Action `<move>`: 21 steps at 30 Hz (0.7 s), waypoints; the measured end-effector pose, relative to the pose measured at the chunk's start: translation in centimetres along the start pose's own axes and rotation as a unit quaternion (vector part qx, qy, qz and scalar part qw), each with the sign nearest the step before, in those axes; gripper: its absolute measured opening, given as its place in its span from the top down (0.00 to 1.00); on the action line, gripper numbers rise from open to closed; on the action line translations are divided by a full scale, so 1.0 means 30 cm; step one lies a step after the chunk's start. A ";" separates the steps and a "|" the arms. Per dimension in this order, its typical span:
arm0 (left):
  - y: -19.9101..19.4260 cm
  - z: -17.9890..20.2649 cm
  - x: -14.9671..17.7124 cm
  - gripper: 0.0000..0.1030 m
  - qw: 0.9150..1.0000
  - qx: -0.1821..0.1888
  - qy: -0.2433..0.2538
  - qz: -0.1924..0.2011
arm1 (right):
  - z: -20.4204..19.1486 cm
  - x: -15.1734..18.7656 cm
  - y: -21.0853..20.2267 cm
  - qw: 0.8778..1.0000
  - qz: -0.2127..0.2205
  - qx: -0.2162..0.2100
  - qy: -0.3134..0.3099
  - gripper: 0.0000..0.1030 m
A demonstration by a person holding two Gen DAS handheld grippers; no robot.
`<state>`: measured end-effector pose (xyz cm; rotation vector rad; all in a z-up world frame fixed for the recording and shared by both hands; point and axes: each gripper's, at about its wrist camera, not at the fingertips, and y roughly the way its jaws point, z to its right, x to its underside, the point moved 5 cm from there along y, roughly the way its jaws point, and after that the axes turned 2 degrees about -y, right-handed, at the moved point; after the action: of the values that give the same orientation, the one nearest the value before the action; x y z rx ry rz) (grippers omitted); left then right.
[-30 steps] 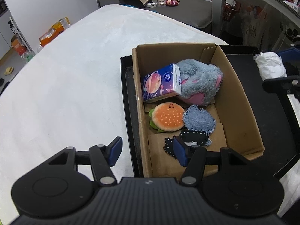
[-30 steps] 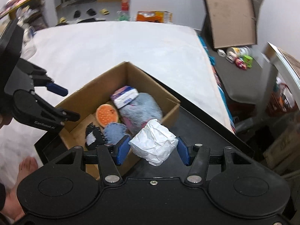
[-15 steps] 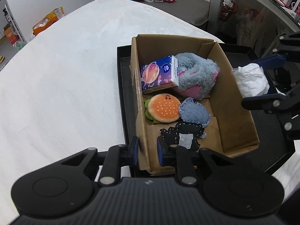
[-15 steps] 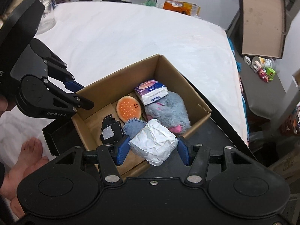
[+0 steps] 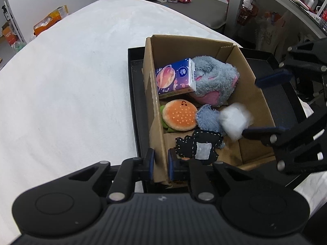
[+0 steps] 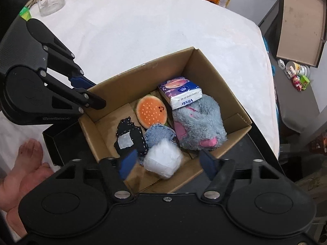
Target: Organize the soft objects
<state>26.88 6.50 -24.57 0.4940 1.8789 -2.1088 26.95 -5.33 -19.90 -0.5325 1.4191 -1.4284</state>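
Note:
A cardboard box (image 5: 253, 94) stands in a black tray (image 5: 134, 94). It holds a burger plush (image 5: 179, 117), a tissue pack (image 5: 173, 77), a grey plush (image 5: 214, 83), a denim patch (image 5: 208, 118) and a black patch (image 5: 196, 145). My left gripper (image 5: 160, 163) is shut on the box's near left wall. My right gripper (image 6: 168, 163) hovers over the box's other side and its jaws are opening. A white crumpled wad (image 6: 163, 160), blurred, lies loose between them, free of the pads, above the denim patch.
The tray sits at the edge of a white table (image 5: 71, 81). A clear glass (image 6: 50, 0) stands at the table's far side. A person's bare foot (image 6: 26, 167) shows beside the tray. Clutter lies on the floor beyond the table.
My left gripper closed onto the box wall. My right gripper carried the white wad from beside the box to over it, then its jaws spread and the wad came free.

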 end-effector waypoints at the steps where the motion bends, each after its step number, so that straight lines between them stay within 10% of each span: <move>1: 0.000 -0.001 0.000 0.87 1.000 0.001 0.000 0.000 | -0.002 0.000 -0.004 1.000 0.000 0.002 0.000 0.25; 21: -0.069 0.018 -0.041 0.76 0.999 -0.043 0.015 -0.002 | 0.112 0.138 -0.194 0.993 0.010 0.034 0.115 0.07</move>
<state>27.08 6.18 -22.11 0.5048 1.9787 -2.0226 26.23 -11.64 -15.22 -0.3175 1.5450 -1.5539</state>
